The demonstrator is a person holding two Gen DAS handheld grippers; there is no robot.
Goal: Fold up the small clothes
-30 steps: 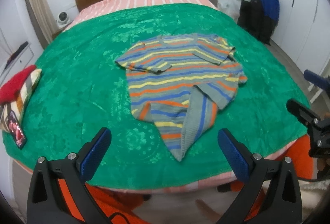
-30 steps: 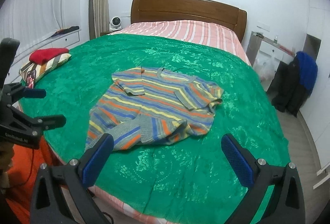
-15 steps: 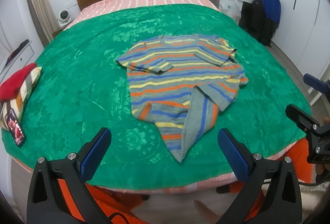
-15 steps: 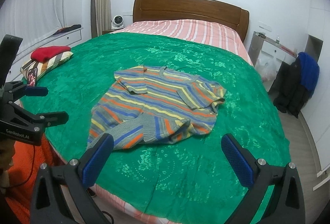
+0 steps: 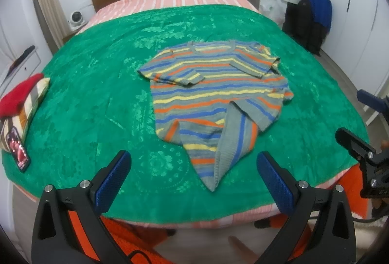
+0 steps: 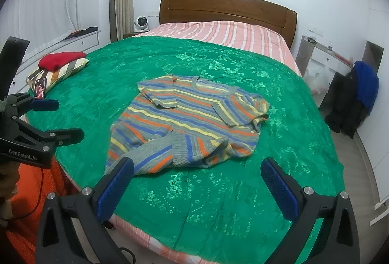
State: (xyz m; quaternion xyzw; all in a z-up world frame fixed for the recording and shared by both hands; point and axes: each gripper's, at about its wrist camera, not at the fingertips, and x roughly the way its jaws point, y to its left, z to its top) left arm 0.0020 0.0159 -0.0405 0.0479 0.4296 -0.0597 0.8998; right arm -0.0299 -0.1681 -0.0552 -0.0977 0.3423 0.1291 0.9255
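Little has moved since the earlier frame: both views have only drifted slightly. Left gripper (image 5: 193, 173) and right gripper (image 6: 197, 177) hang wide open and empty near the bed's (image 5: 97, 94) foot. Mid-frame the striped sweater (image 5: 214, 91) lies sleeves-in, hem rumpled; best pinch both hem corners together, then carry them evenly toward the collar.

Both tools gape wide and empty: the left tool (image 5: 193, 175) and the right tool (image 6: 197, 182) hover level, side by side.
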